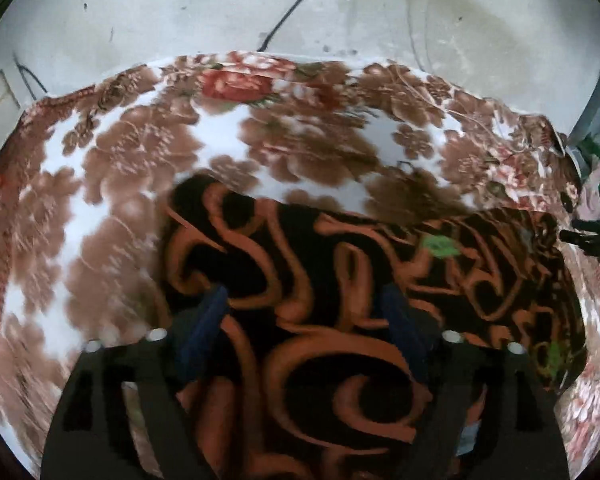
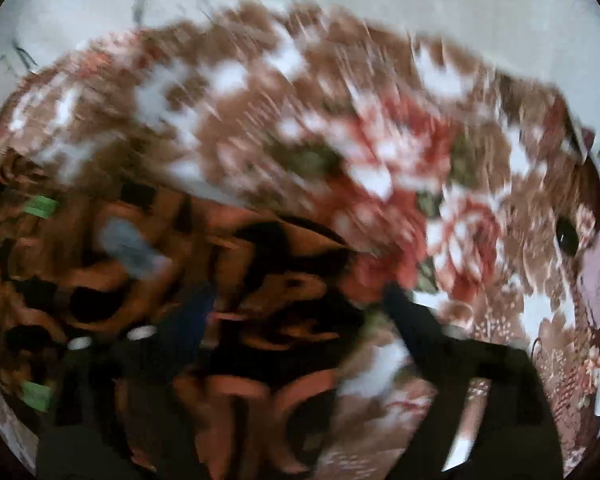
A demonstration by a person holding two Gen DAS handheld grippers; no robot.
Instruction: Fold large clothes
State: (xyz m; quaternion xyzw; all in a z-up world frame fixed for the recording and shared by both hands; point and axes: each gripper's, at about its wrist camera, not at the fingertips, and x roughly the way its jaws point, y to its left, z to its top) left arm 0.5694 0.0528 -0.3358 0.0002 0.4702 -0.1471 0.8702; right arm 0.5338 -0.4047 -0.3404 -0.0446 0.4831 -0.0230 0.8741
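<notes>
The black garment with orange swirls (image 1: 320, 320) lay flat on the floral bedspread (image 1: 112, 184), directly beneath both tongs. The left gripper (image 1: 304, 304) and right gripper (image 2: 296, 300) stood released, empty, probably having just laid a fold down.

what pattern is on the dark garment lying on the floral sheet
Orange-brown swirls on black, with a few small green patches, on the garment. It shows best in the left wrist view.

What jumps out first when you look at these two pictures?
A dark garment with orange swirls fills the lower middle, lying on a white blanket with brown and red flowers. The left tongs stand open above the garment. The right wrist view is badly blurred.
</notes>
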